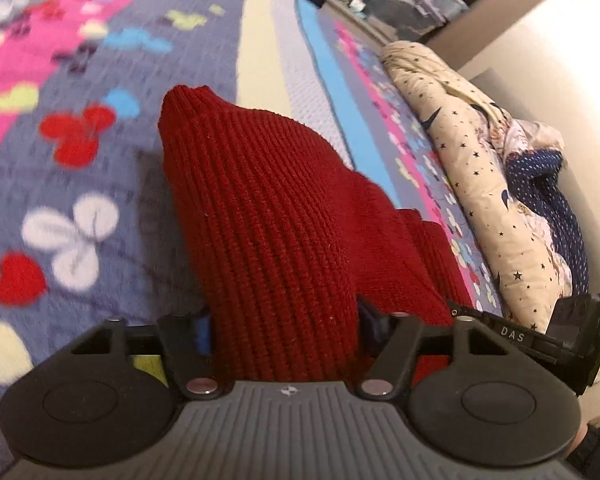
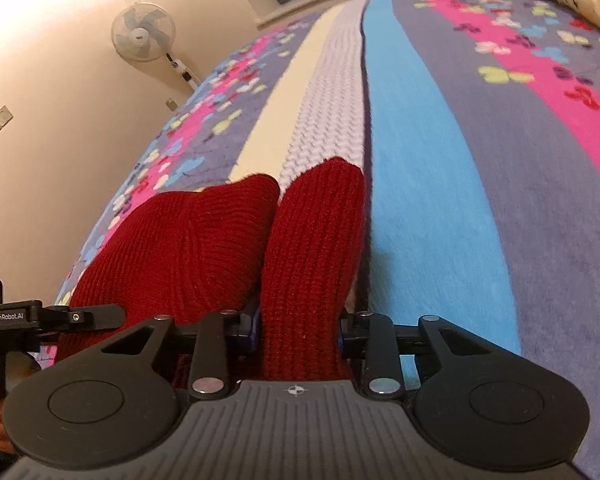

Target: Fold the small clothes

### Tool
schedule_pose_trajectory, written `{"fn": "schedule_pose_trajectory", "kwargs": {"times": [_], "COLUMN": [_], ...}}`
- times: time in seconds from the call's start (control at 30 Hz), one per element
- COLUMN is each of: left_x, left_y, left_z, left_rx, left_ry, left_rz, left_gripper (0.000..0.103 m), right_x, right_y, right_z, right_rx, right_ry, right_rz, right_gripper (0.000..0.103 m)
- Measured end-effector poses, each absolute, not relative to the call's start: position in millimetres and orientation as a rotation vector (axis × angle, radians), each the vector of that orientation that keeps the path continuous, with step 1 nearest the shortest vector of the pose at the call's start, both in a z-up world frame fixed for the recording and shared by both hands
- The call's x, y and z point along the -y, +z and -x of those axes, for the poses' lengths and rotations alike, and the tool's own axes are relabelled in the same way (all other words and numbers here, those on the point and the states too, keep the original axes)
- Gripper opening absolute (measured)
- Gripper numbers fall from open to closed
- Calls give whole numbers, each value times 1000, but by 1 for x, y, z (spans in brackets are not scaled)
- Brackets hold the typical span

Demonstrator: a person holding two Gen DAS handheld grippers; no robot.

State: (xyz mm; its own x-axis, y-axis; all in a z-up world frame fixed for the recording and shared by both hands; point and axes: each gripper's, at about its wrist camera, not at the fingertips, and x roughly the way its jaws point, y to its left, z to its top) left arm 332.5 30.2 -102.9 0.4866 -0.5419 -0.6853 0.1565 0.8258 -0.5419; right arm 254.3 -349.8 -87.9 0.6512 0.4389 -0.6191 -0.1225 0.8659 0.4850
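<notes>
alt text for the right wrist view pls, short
The right tongs are closed on a bunched fold of a dark red knitted garment lying on a striped, butterfly-patterned bedspread. The left tongs reach in beside it; a white fan stands behind.

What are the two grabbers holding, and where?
Both pinch the red knitted garment: left gripper and right gripper each clamp a bunched-up fold of it.

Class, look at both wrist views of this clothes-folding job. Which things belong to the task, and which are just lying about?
Belongs to the job:
- red knitted garment, bunched on the bed
- left gripper, fingers closed on one part of it
- right gripper, fingers closed on another part

Just lying about:
- patterned bedspread
- star-print bedding bundle
- dotted navy cloth
- standing fan
</notes>
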Motion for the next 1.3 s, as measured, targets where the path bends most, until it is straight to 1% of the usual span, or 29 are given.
{"fn": "schedule_pose_trajectory", "kwargs": {"times": [0.1,0.2,0.3,0.33,0.37,0.4,0.43,0.47,0.5,0.57,0.67,0.7,0.73,0.8,0.83,0.87,0.9,0.93,1.0,1.1,1.17,1.2,1.23,1.27,1.3], "left_x": [-24,-27,-31,-33,-35,-40,-45,-48,-51,-52,-45,-40,-34,-21,-14,-7,0,10,23,30,27,27,26,24,24], "left_y": [-86,-71,-54,-50,-46,-45,-48,-52,-56,-51,-31,-28,-28,-41,-56,-70,-78,-81,-79,-68,-54,-43,-31,-23,-14], "left_z": [-331,-336,-340,-342,-344,-347,-350,-352,-355,-355,-337,-332,-327,-322,-325,-327,-320,-309,-295,-273,-252,-236,-220,-209,-193], "left_rx": [-885,-787,-645,-609,-583,-566,-558,-561,-573,-587,-543,-541,-552,-620,-709,-778,-769,-735,-702,-717,-675,-628,-588,-564,-538], "left_ry": [-430,-436,-460,-464,-463,-451,-410,-360,-285,-225,-343,-386,-421,-442,-455,-456,-443,-442,-439,-418,-386,-363,-345,-331,-318], "left_rz": [320,288,244,238,240,246,246,239,224,203,175,154,119,36,-15,-63,-128,-215,-304,-302,-295,-289,-277,-264,-244], "left_gripper": [66,65,65,66,70,73,81,82,80,79,79,79,79,76,66,65,65,66,68,71,82,91,98,103,103], "right_x": [344,337,333,332,330,327,324,323,323,332,353,355,355,347,339,327,319,315,314,320,324,323,322,321,320], "right_y": [-76,-64,-52,-48,-44,-42,-43,-47,-54,-65,-50,-43,-41,-46,-53,-64,-76,-89,-94,-87,-73,-65,-54,-47,-37], "right_z": [-254,-257,-260,-261,-262,-265,-269,-277,-284,-291,-278,-271,-267,-269,-271,-275,-278,-280,-276,-267,-253,-245,-230,-215,-197], "right_rx": [-735,-651,-532,-490,-453,-432,-437,-475,-533,-609,-527,-490,-482,-556,-615,-700,-775,-849,-874,-862,-820,-786,-735,-689,-640], "right_ry": [345,338,329,332,335,332,321,295,245,122,170,230,290,430,442,402,377,388,371,351,294,258,226,218,219], "right_rz": [-420,-440,-459,-457,-448,-422,-399,-375,-348,-350,-447,-460,-464,-474,-435,-341,-271,-250,-263,-295,-287,-274,-252,-238,-229], "right_gripper": [31,30,30,30,30,33,38,42,44,44,44,46,49,53,52,46,22,16,15,16,32,48,53,55,61]}}
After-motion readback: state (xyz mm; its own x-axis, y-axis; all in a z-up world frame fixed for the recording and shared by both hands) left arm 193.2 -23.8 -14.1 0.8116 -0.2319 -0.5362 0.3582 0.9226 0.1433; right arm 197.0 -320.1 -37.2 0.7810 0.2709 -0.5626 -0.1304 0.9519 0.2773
